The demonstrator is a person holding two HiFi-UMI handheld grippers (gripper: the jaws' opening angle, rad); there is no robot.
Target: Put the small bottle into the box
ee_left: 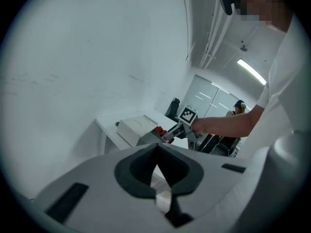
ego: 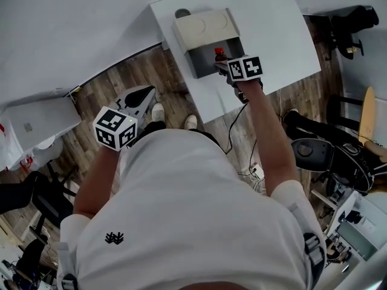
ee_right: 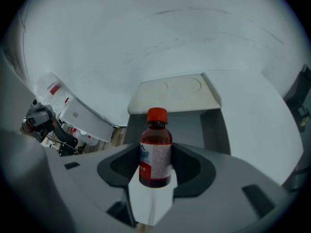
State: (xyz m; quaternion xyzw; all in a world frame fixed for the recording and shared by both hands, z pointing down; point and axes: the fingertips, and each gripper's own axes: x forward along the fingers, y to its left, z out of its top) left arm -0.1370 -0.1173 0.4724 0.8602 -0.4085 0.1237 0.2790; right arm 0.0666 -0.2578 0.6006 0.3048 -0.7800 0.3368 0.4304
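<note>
The small bottle (ee_right: 156,149) has dark red contents, a red cap and a white label. My right gripper (ee_right: 155,178) is shut on its lower half and holds it upright. In the head view the small bottle (ego: 219,54) hangs over the near edge of the open box (ego: 208,38), whose beige lid lies folded back and whose grey inside shows. The right gripper (ego: 222,65) reaches in from the near side. My left gripper (ego: 144,94) is held low at the left, away from the table, its jaws together with nothing in them (ee_left: 160,178).
The box stands at the back of a white table (ego: 272,35), with a small dark round thing (ego: 182,12) behind it. A second white desk (ego: 36,122) is at the left. Dark chairs (ego: 326,153) and cables stand on the wood floor at the right.
</note>
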